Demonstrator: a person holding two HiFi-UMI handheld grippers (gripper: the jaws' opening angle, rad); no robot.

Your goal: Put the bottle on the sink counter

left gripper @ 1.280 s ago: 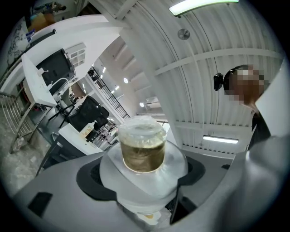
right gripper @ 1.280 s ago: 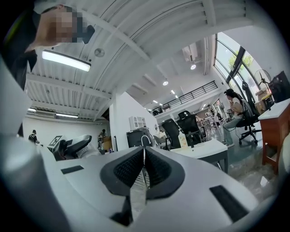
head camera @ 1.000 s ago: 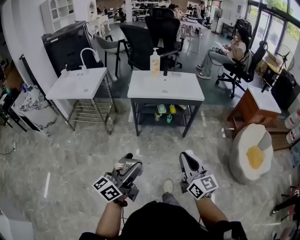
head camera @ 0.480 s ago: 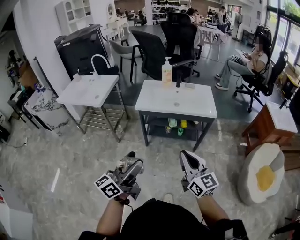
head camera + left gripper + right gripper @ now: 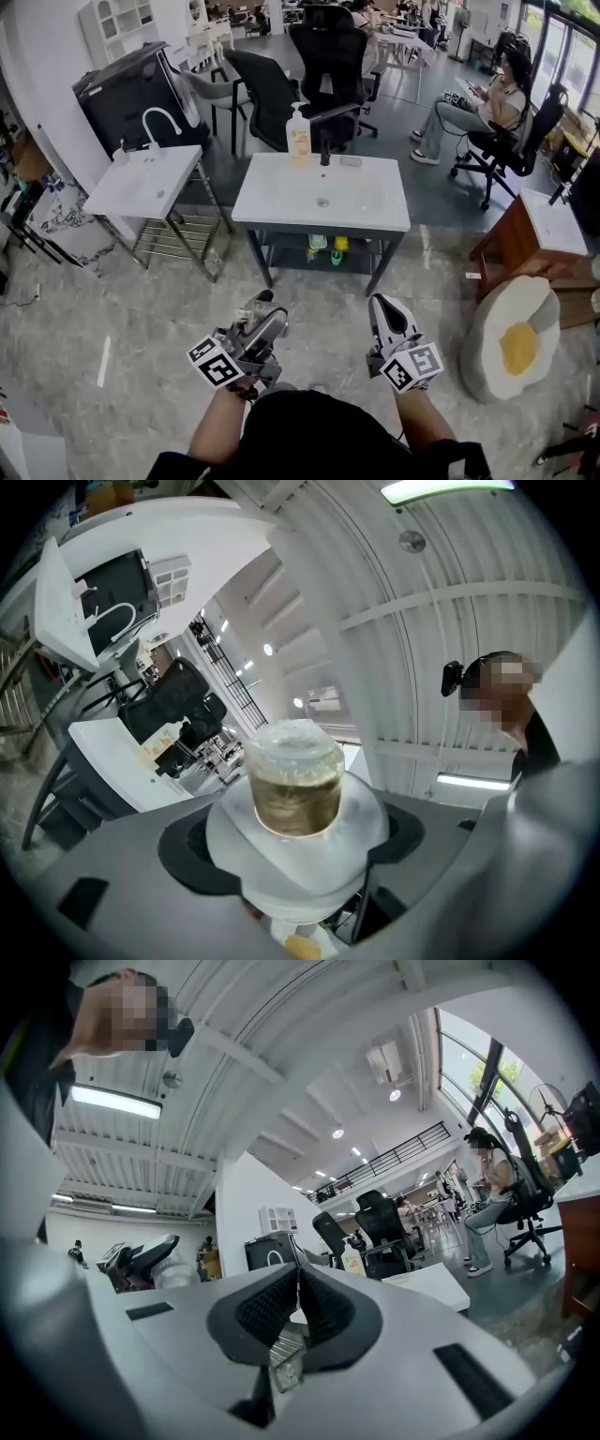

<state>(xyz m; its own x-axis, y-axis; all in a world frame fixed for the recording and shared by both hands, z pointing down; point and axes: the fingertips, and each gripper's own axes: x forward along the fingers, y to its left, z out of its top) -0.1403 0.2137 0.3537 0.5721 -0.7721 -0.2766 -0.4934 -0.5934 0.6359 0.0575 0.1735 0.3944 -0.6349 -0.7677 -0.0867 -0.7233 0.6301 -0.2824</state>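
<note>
Floor point(image 5: 141, 309) below left gripper point(image 5: 260, 311), bottle point(image 5: 295, 785) upward

Floor point(image 5: 122, 309) – grey marble-look tile, glossy. Black office chairs point(image 5: 328, 52) in mid room, more desks beyond. Black cabinet point(image 5: 131, 89) against white wall point(image 5: 37, 75) at left; white shelf unit point(image 5: 117, 23) further back. Right side – wooden side table point(image 5: 511, 262) with white top, fried-egg-shaped pouf point(image 5: 511, 333), possibly just cushion. Tall windows point(image 5: 562, 28) far right, greenery outside. Ribbed white ceiling point(image 5: 450, 621), strip light point(image 5: 117, 1101).
</note>
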